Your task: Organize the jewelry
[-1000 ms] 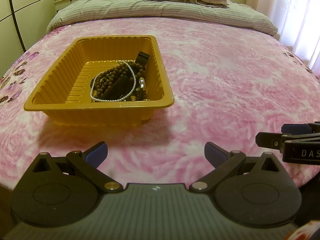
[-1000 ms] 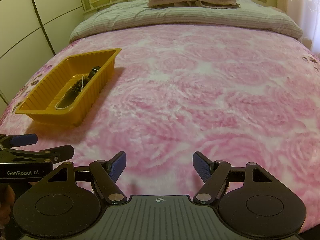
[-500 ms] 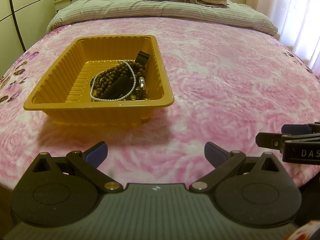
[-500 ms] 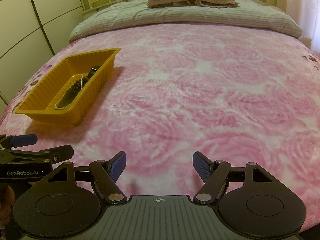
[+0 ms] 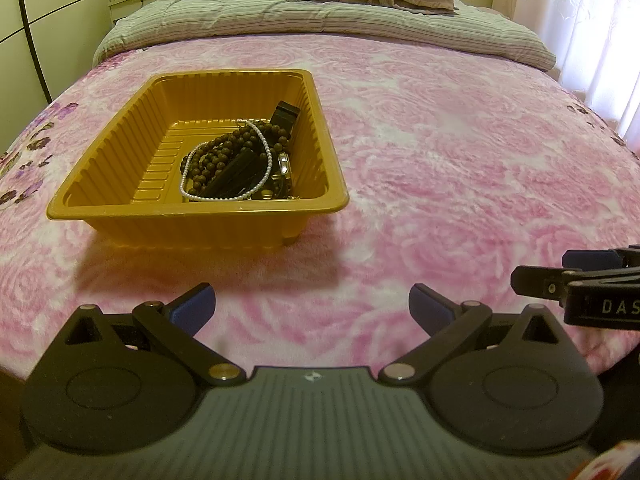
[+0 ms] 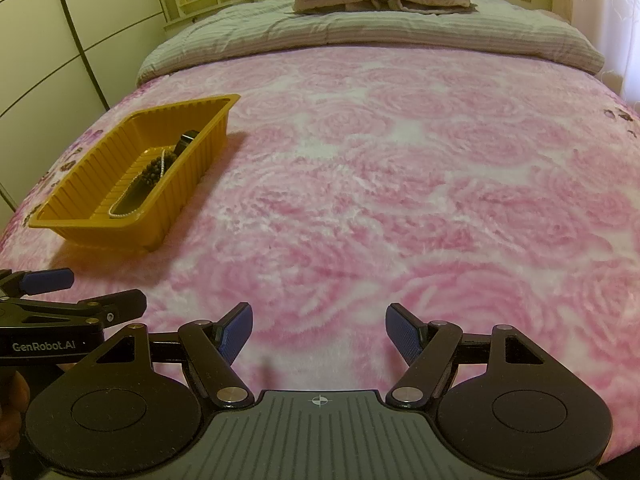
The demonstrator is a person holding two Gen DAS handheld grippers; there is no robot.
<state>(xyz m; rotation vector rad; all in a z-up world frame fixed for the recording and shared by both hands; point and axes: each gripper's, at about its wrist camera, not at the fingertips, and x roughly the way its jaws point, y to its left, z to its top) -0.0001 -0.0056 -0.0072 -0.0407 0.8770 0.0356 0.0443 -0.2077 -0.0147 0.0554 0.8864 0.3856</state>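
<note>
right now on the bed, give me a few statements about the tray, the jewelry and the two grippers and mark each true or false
1. The yellow tray sits on the pink blanket. True.
2. The white pearl strand lies on the blanket beside the tray. False: it is inside the tray, looped around the brown bead strand.
3. The left gripper is open and holds nothing. True.
4. The right gripper is shut on a bracelet. False: it is open and empty.
5. The tray lies directly ahead of the right gripper. False: it is off to that gripper's left.
</note>
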